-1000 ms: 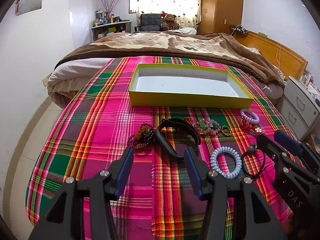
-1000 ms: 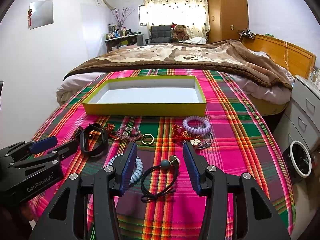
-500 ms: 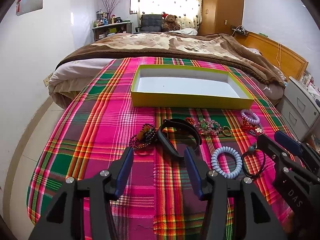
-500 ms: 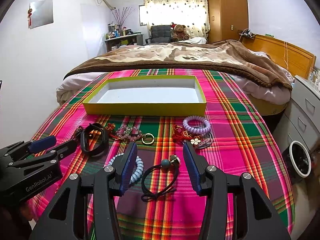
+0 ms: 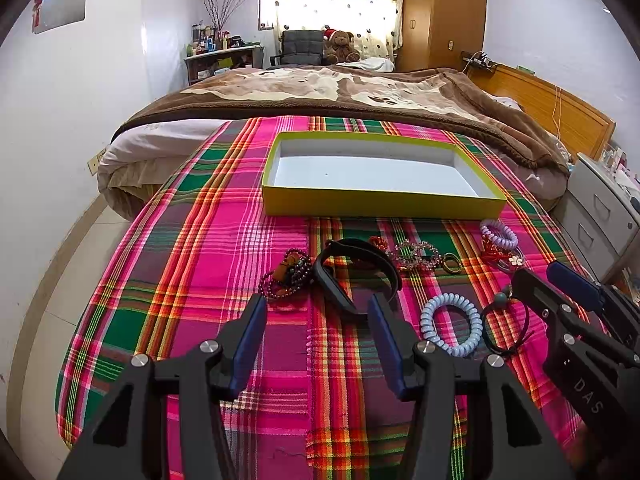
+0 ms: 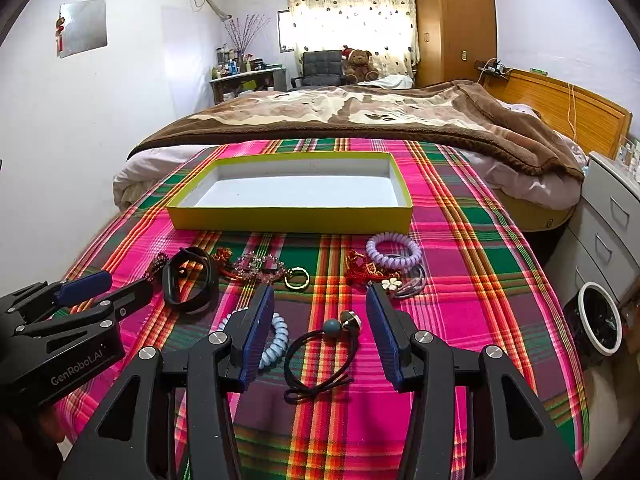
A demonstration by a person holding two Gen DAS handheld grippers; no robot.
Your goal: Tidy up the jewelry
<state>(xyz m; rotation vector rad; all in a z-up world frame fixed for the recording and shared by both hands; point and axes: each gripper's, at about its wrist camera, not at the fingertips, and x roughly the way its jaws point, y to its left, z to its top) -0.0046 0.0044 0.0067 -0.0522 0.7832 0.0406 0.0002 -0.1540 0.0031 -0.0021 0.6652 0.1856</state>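
I'm hovering my right tool (image 6: 320, 300) wide open over the black hair tie (image 6: 320, 356), my left tool (image 5: 316, 308) gaping near the black band (image 5: 352, 268), the yellow box (image 6: 288, 216) sitting farther away on the plaid cloth.

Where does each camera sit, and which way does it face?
Left wrist: sits on the left gripper, faces down over its open fingers at the black band; the right gripper shows at the right.
Right wrist: sits on the right gripper, faces the black hair tie; the left gripper shows at the left.
Both share the yellow box.
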